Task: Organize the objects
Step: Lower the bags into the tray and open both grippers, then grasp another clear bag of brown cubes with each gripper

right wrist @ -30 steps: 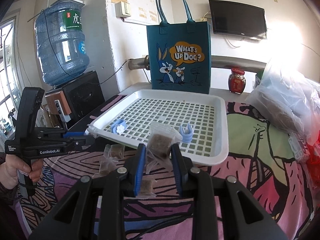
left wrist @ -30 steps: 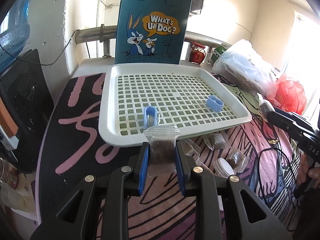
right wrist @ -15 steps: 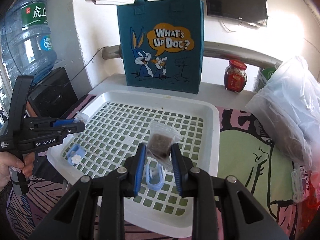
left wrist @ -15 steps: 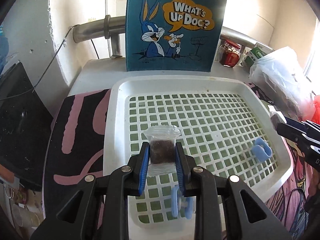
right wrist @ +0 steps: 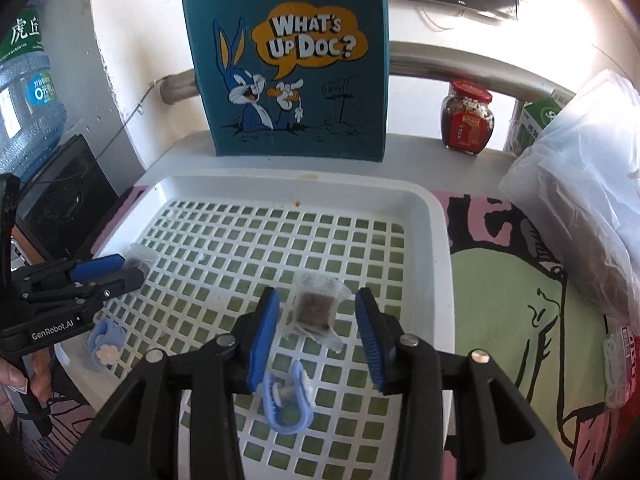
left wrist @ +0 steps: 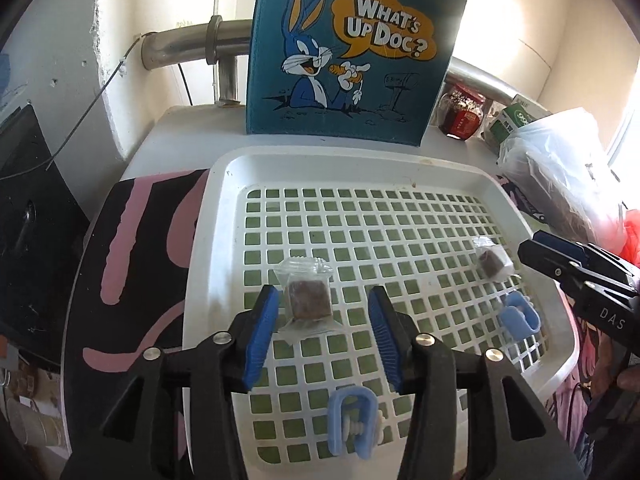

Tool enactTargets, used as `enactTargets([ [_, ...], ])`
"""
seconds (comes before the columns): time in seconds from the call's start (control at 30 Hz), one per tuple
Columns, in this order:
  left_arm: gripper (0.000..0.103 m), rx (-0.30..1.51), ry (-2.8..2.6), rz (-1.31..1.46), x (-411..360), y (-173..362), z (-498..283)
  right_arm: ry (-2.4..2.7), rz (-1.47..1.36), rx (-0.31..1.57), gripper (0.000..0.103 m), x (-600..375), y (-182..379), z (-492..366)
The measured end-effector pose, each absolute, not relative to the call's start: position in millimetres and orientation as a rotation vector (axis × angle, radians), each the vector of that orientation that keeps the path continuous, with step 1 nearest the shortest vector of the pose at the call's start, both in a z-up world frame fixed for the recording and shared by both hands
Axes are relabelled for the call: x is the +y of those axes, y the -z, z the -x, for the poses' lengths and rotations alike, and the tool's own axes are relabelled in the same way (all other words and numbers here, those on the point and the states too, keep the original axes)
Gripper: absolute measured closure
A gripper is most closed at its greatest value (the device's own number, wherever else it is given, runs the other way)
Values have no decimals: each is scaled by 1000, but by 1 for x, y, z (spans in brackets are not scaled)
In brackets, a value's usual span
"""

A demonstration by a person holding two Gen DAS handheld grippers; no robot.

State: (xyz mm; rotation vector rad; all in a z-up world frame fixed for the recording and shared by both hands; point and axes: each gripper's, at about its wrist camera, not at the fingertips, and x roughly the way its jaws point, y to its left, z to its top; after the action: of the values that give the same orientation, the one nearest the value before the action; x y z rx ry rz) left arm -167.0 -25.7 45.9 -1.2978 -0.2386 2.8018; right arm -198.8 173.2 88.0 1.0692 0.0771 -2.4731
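A white slotted tray lies on the patterned table. My left gripper is open over the tray's left part, and a clear packet with a brown cube lies on the grid between its fingers. My right gripper is open over the tray's right part, with a second brown-cube packet between its fingers; that packet also shows in the left wrist view. Two light blue clips lie in the tray, one near each gripper.
A teal Bugs Bunny tote bag stands behind the tray. A red-lidded jar, a green carton and a full plastic bag are at the right. A water bottle and a black box are at the left.
Both grippers moved forward over the tray and opened. Each packet left its gripper and now lies on the tray grid.
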Motion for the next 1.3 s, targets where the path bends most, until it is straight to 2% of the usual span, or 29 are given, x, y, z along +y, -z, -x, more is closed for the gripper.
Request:
enactTargets([
  [0.13, 31, -238, -2859, 1109, -29, -79, 122, 2478, -805, -8, 52, 193, -139, 142],
  [0.17, 27, -230, -2871, 1052, -30, -87, 107, 2472, -743, -18, 45, 199, -149, 124],
  [0.2, 25, -219, -2882, 995, -30, -93, 92, 2463, -682, -31, 40, 205, -157, 106],
  [0.3, 18, -179, -2898, 896, -30, -101, 54, 2431, -536, -43, 33, 218, -170, 59],
  [0.4, 18, -158, -2859, 905, -25, -91, 28, 2407, -517, 18, 33, 218, -163, 28],
  [0.6, 18, -55, -2745, 1059, 2, -50, 4, 2337, -777, 196, 34, 195, -108, 10],
  [0.73, 18, 17, -2697, 1171, 16, -28, 6, 2320, -916, 241, 35, 188, -78, 16],
  [0.93, 19, 16, -2671, 1215, 28, -18, 18, 2291, -1033, 269, 46, 180, -54, 28],
  [1.0, 30, 47, -2661, 1244, 34, -12, 23, 2275, -1065, 279, 54, 176, -47, 32],
  [1.1, 52, 41, -2602, 1254, 38, -10, 24, 2243, -1097, 249, 65, 177, -43, 36],
  [1.13, 73, 57, -2583, 1247, 42, -10, 23, 2239, -1098, 238, 65, 177, -43, 37],
  [1.2, 81, 91, -2573, 1236, 47, -10, 19, 2236, -1082, 228, 75, 179, -45, 34],
  [1.23, 85, 84, -2569, 1230, 46, -11, 18, 2238, -1064, 227, 76, 178, -47, 32],
  [1.3, 86, 62, -2578, 1203, 43, -14, 15, 2258, -1024, 230, 77, 179, -51, 28],
])
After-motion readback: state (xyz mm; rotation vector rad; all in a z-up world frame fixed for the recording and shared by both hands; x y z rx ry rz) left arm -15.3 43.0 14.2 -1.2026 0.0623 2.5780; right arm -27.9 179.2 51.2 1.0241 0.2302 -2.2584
